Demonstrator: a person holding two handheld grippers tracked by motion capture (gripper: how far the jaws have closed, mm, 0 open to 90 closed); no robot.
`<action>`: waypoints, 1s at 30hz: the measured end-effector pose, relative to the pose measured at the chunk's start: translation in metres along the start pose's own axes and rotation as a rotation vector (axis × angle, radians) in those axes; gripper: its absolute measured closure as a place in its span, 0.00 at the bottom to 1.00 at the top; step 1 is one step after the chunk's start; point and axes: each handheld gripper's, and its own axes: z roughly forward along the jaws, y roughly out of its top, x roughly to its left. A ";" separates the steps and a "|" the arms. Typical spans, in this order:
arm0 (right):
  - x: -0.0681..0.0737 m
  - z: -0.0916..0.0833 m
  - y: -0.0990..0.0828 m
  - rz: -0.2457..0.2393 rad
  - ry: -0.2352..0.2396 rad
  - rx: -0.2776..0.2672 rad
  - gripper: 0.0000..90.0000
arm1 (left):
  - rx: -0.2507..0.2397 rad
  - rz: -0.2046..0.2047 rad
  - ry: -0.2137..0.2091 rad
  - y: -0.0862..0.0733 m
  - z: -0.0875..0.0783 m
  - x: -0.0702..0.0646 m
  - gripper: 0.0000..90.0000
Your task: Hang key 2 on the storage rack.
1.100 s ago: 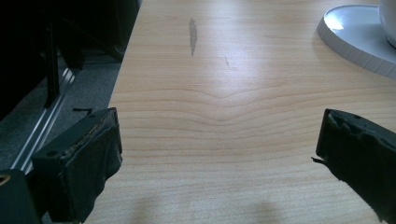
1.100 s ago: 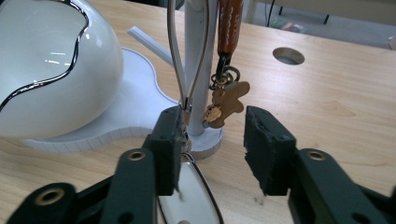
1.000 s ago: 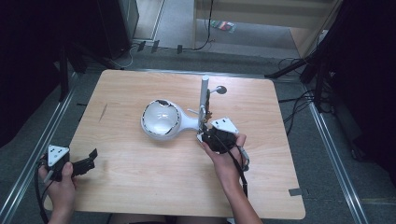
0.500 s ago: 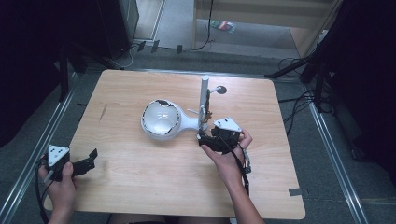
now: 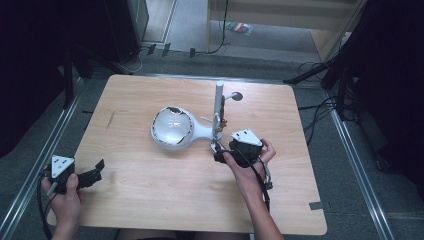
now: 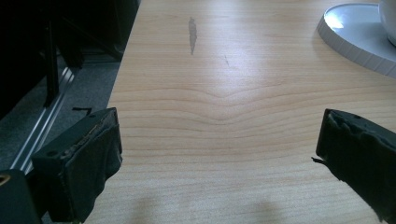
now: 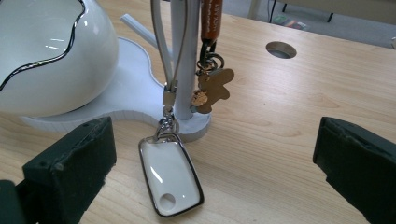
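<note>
A white stand (image 5: 200,131) on the wooden table (image 5: 150,200) carries an egg-shaped bowl (image 5: 171,127) and an upright post (image 5: 219,102). From the post (image 7: 189,60) hangs a white key fob with a chrome rim (image 7: 170,177), its lower end lying on the table. Beside it hangs a brown gingerbread-man charm (image 7: 215,86) on an orange strap (image 7: 211,14). My right gripper (image 7: 215,158) is open, and the fob lies between its jaws, untouched. It sits just in front of the post base (image 5: 217,152). My left gripper (image 5: 95,172) is open over bare wood at the near left (image 6: 224,140).
A round cable hole (image 5: 237,96) is cut in the table behind the post. The stand's flat rim (image 6: 355,32) shows far ahead of the left gripper. The table's left edge (image 6: 123,79) drops to a metal rail and dark floor.
My right gripper has drifted slightly back from the post toward the near edge. The left gripper has stayed still.
</note>
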 end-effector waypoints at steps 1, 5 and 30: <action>-0.002 -0.001 0.000 -0.003 -0.002 -0.005 0.00 | 0.004 0.001 -0.001 0.000 0.000 0.000 0.00; -0.011 -0.005 -0.004 0.001 -0.019 -0.023 0.00 | 0.008 0.002 -0.001 0.000 0.001 0.000 0.00; -0.077 -0.034 -0.041 0.114 -0.112 -0.036 0.00 | -0.031 0.039 -0.022 -0.001 -0.001 -0.003 0.00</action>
